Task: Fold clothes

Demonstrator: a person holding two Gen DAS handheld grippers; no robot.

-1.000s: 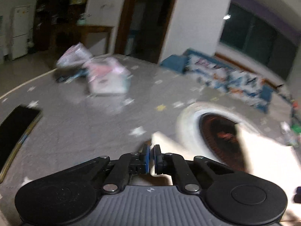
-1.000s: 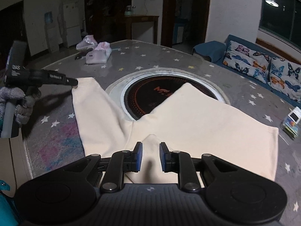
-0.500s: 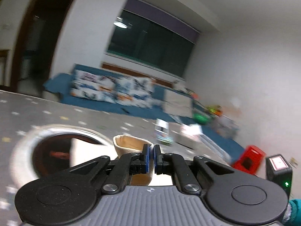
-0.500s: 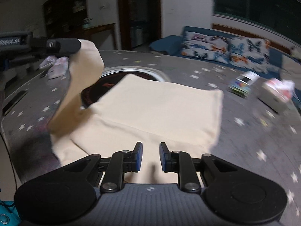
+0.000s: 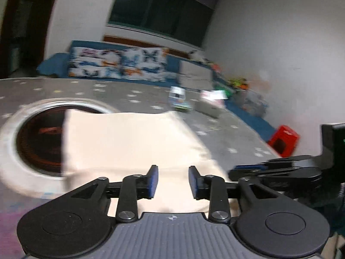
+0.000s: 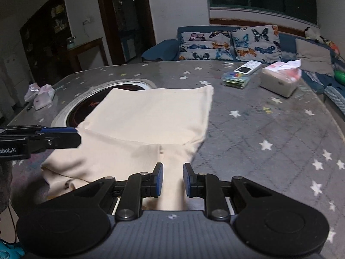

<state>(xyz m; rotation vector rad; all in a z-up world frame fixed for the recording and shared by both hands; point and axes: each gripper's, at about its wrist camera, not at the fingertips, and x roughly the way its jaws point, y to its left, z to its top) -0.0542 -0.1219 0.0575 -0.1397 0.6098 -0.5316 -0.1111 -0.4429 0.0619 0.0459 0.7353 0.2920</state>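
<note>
- Cream cloth: one garment point(image 6: 151, 125) lies folded over on the grey star-printed tabletop point(image 6: 269, 129), its far left part covering some of the one round cooker plate point(image 6: 86, 108) set into the tabletop.
- Going left to right in the right wrist view: two pale pink packets point(image 6: 41, 93) lie at the far left edge, then the garment in the middle, then one stack of coloured booklets point(image 6: 237, 78), one black-and-white box point(image 6: 250, 67) behind it, and one tissue box point(image 6: 280, 78).
- Two grippers are in view. The left gripper point(image 5: 173, 180) has its two blue pads apart and nothing between them; it hangs over the near edge of the garment point(image 5: 129, 142). From the right wrist view it comes in from the left, just above the garment's left fold point(image 6: 64, 137).
- The right gripper point(image 6: 172, 180) is also parted, holding nothing, with the garment's near end showing between its pads and directly below them.
- In the left wrist view the right gripper point(image 5: 248, 170) lies low at the garment's right edge.
- Behind the tabletop stands one blue sofa point(image 6: 163, 47) with two butterfly cushions point(image 6: 228, 42).
</note>
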